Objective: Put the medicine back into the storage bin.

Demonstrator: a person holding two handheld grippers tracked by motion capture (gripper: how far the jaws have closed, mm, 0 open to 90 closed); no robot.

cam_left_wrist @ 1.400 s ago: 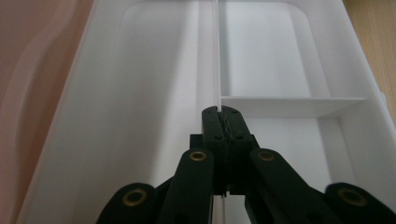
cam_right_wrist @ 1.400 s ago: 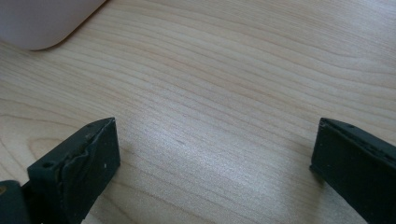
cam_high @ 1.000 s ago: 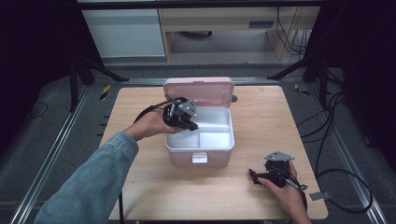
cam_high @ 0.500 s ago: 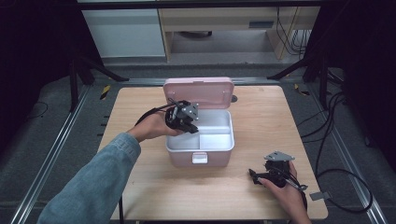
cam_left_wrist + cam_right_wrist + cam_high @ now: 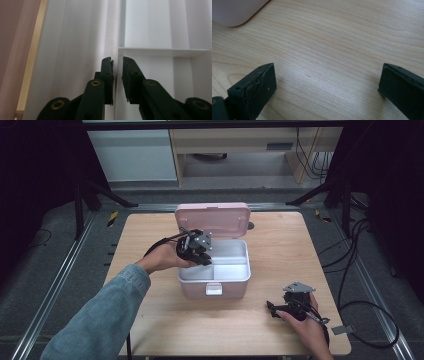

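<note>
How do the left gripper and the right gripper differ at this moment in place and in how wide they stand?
The left gripper hangs over the open pink box, pointing into its white inside; the right gripper rests low on the wooden table, beside the box. The left gripper's fingers stand a narrow gap apart, having just been opening, with nothing between them; the right gripper's fingers are spread wide over bare wood. Both are black and hold nothing.

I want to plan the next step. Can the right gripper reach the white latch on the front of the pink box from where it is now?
Probably yes. The right gripper rests open on the table, and bare wood lies between it and the latch of the pink box.
</note>
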